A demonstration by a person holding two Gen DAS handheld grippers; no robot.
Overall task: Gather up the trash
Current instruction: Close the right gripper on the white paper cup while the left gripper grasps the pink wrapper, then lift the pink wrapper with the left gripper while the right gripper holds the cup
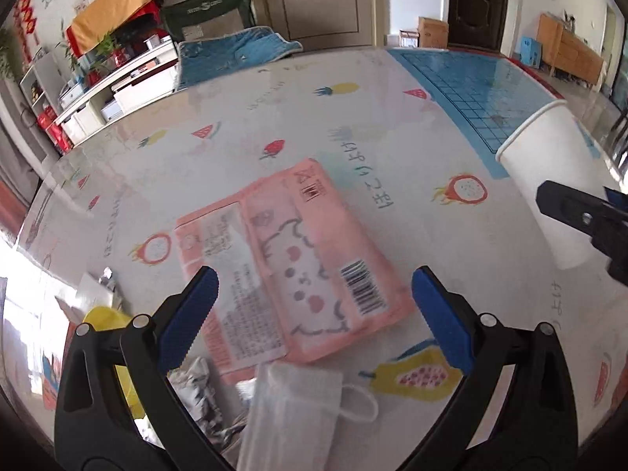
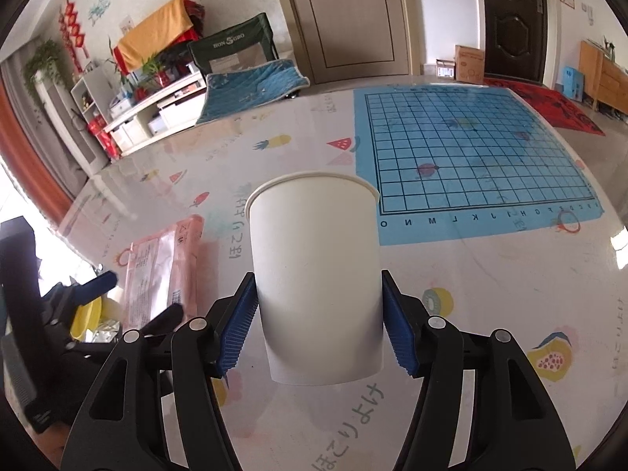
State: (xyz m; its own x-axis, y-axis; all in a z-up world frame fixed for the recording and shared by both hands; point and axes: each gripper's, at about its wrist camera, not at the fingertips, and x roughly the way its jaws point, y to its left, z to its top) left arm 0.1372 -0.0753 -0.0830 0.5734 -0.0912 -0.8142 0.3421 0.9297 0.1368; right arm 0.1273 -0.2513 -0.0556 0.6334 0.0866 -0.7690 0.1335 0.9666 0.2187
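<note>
In the left wrist view, the left gripper point(image 1: 314, 302) hangs over the desk point(image 1: 353, 125) with its fingers point(image 1: 192, 314) spread wide and nothing between them. A pink tissue pack point(image 1: 298, 263) lies flat on the desk ahead of them; a white face mask point(image 1: 294, 412) lies just below it, crumpled foil point(image 1: 196, 392) beside that. In the right wrist view, the right gripper point(image 2: 318, 322) has its blue fingers point(image 2: 398, 333) against both sides of an upright white paper cup point(image 2: 318, 274), holding it, near a blue grid mat point(image 2: 471, 157).
</note>
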